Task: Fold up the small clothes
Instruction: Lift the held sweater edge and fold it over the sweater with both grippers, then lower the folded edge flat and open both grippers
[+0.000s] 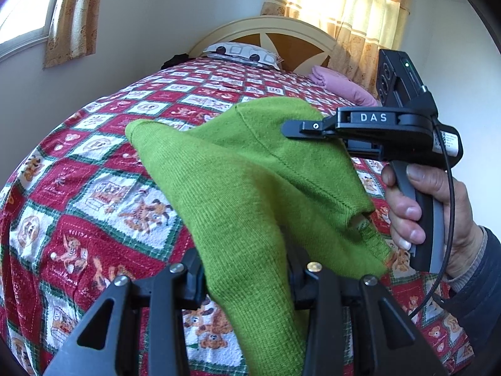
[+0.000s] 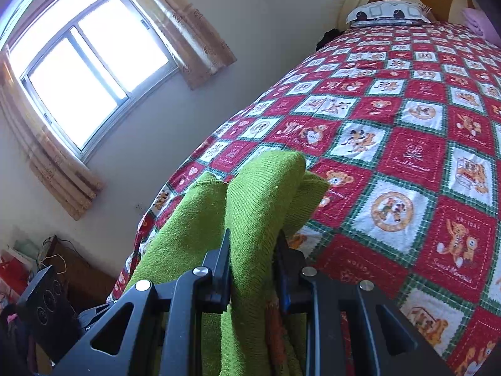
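Note:
A small green knitted garment (image 1: 250, 175) hangs in the air above the bed, stretched between both grippers. My left gripper (image 1: 247, 279) is shut on one part of it at the bottom of the left wrist view. My right gripper (image 1: 291, 130) shows at the right of that view, held by a hand, its fingers clamped on the garment's upper edge. In the right wrist view the right gripper (image 2: 253, 266) is shut on a bunched fold of the green garment (image 2: 260, 194), which drapes down to the left. The left gripper's body (image 2: 47, 307) shows at the lower left.
A bed with a red, white and green patchwork quilt (image 1: 94, 188) lies under the garment. A patterned pillow (image 1: 241, 51) and a pink folded cloth (image 1: 341, 86) lie by the headboard. A curtained window (image 2: 84, 72) is on the left wall, with cluttered furniture (image 2: 72, 266) below it.

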